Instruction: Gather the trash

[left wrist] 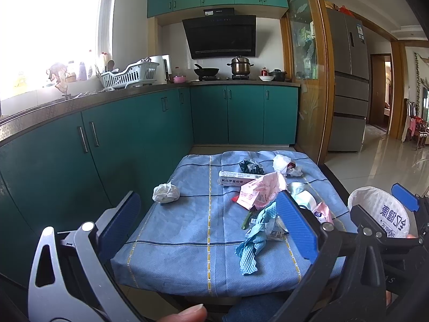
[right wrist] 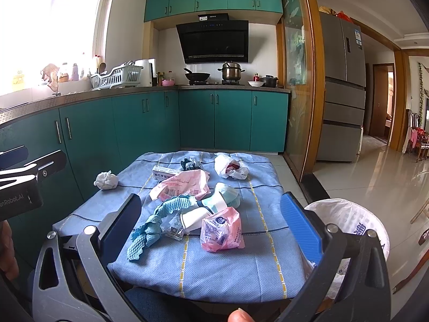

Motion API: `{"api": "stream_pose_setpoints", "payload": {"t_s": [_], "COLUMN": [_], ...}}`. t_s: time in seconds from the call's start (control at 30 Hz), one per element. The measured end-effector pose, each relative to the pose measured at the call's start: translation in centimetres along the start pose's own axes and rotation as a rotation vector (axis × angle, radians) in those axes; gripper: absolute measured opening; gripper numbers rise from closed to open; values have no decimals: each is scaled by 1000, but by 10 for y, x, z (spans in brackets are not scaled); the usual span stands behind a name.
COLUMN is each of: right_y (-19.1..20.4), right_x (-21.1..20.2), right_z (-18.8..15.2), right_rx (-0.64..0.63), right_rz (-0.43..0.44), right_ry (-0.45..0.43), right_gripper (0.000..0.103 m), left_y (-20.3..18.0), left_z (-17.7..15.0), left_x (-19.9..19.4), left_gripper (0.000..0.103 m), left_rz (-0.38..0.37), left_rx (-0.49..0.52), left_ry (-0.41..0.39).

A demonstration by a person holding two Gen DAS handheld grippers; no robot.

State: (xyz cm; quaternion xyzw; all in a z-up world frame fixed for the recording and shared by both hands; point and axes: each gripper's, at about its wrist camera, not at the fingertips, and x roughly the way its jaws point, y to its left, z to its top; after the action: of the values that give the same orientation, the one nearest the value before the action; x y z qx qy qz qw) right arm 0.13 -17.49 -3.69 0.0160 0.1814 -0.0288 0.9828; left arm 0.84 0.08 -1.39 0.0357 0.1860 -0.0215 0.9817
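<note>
Both my grippers hover with fingers spread wide, holding nothing. From my left gripper [left wrist: 211, 220], a crumpled white tissue [left wrist: 165, 193] lies ahead between the fingers, the blue rag [left wrist: 253, 244] near the right finger. From my right gripper [right wrist: 214, 220], the pink packet [right wrist: 222, 229] sits just ahead between the fingers, the white-lined bin [right wrist: 356, 222] beyond my right finger.

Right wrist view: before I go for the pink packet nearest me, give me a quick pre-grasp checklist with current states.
1. Right gripper open, nothing between its fingers: ok.
2. Left gripper open and empty: ok.
3. Pink packet exposed on the blue cloth, nothing lying on top of it: ok.
4. Packet free of neighbours: not ok, its far edge touches the paper cup.
5. Lined bin open-mouthed beside the table on the right: ok.
6. Room left inside the bin: cannot tell, its interior is hidden.
</note>
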Motion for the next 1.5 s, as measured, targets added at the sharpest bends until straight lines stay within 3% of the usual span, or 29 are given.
{"api": "stream_pose_setpoints", "payload": {"t_s": [1.5], "right_y": [2], "right_x": [8], "right_z": [-1], "right_rx": [-8], "right_rz": [28], "right_ry": [18], "right_gripper": [101], "left_y": [4], "left_z": [0], "left_x": [24], "left_gripper": [101], "left_rz": [-3], "left_rx": [-8], "left_ry": [45]}}
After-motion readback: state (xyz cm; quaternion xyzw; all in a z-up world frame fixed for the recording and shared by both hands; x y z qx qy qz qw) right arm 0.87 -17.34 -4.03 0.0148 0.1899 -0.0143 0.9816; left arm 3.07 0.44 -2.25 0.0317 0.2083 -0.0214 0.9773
